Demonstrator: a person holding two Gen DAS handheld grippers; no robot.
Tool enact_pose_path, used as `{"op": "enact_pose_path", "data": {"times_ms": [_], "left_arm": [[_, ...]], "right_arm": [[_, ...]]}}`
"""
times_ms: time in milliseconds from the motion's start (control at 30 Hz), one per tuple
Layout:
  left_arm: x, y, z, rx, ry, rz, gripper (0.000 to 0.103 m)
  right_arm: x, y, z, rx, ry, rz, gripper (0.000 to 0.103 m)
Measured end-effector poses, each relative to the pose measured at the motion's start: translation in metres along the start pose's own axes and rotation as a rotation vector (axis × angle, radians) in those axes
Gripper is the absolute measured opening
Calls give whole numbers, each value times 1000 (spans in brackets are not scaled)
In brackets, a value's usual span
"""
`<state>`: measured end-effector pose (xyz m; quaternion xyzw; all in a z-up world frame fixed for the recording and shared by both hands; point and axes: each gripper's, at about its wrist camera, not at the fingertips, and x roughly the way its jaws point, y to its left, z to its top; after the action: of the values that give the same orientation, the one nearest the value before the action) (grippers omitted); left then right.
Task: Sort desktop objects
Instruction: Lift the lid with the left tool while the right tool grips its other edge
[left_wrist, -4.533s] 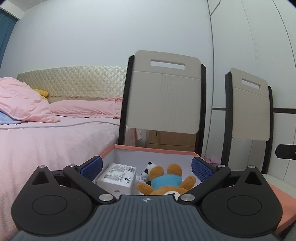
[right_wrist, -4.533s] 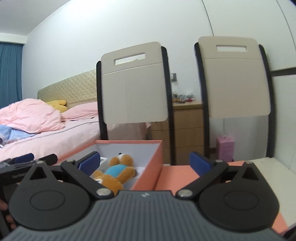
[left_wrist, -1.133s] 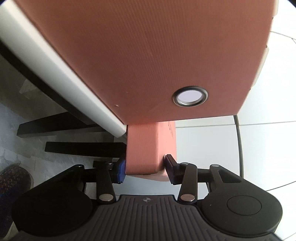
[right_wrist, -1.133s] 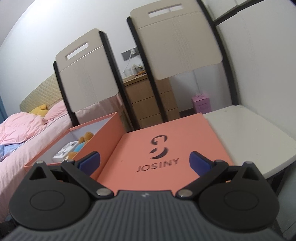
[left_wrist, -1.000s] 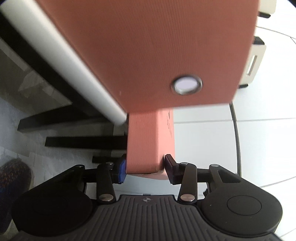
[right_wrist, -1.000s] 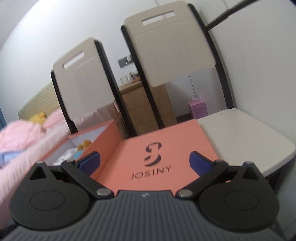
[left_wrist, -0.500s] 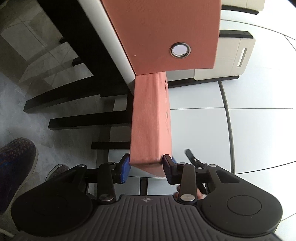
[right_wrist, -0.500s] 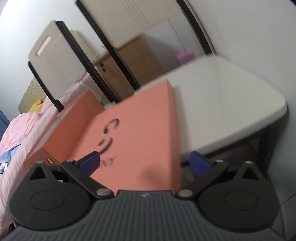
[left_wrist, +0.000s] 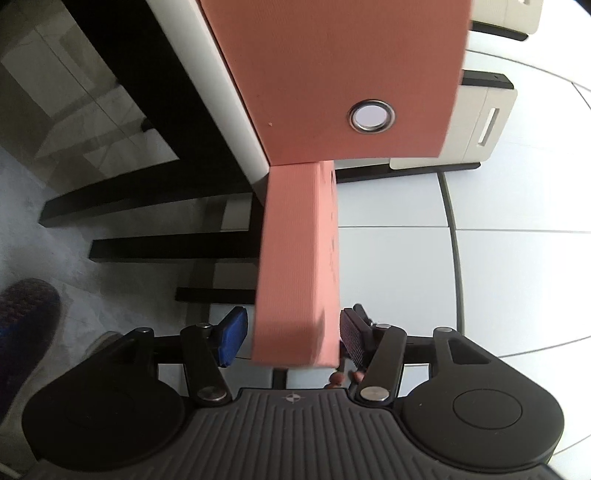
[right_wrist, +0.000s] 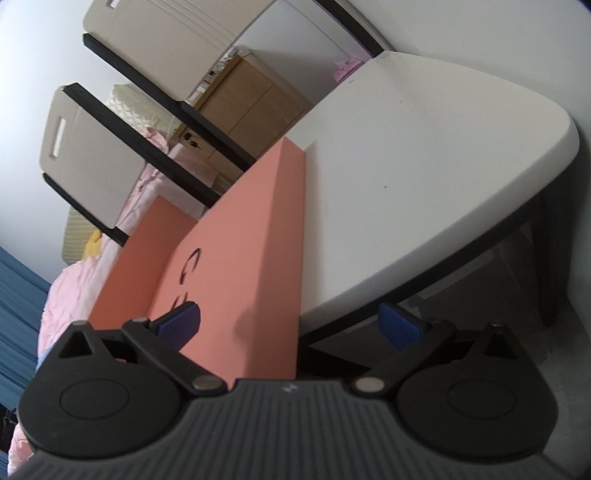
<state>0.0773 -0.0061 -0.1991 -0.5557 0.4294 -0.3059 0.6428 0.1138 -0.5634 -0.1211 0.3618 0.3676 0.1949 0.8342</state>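
A salmon-pink box lid (left_wrist: 299, 258) with dark lettering lies on the white table; in the left wrist view its rim runs between the fingers of my left gripper (left_wrist: 290, 338), whose jaws stand slightly apart from it on both sides. The pink box (left_wrist: 332, 74) with a metal eyelet (left_wrist: 372, 115) stands behind the lid. In the right wrist view my right gripper (right_wrist: 290, 323) is open, rolled sideways, straddling the lid's (right_wrist: 236, 251) near right corner without closing on it. The box (right_wrist: 136, 258) is left of the lid. The box's contents are hidden.
The white table (right_wrist: 424, 166) has a rounded edge and dark legs. Two beige chairs (right_wrist: 92, 147) stand behind it, with a wooden dresser (right_wrist: 255, 99) and a pink bed (right_wrist: 66, 295) beyond. A shoe (left_wrist: 26, 332) and tiled floor show below.
My left gripper has opened off the lid's rim, which it clamped half a second ago. My right gripper has rolled further sideways and dropped toward the lid's near corner.
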Motion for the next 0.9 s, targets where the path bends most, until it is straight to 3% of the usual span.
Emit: {"op": "enact_pose_path", "data": {"times_ms": [33,67,100,267,567,600,667,733,900], "left_arm": [[2,-2,0,9,1,2,55],[3,-4,-1,25,-1,13,44],[3,-5,-2,33,-2,8,43],[-13,-7,-19,37,16,-19,41],[-32,-20,-44,99,39,-34,40],[-33,-22,-45,109,38,-32,40],[-34,-28,-46,125,38,-32,41],[-36,-35,-47,132,32,-38,41],[-39,-65,-51,188,25,-66,46]], "right_arm": [[-1,0,0,2,-1,4,103],[-2,1,2,3,-2,4,103],[-3,2,3,1,-3,4,103],[-9,1,8,-4,-14,13,103],[-2,4,-15,11,68,95,102],[-3,6,-17,11,72,105,97],[-7,11,-21,4,73,108,65],[-13,18,-23,-13,64,90,59],[-40,36,-25,-18,10,74,59]]}}
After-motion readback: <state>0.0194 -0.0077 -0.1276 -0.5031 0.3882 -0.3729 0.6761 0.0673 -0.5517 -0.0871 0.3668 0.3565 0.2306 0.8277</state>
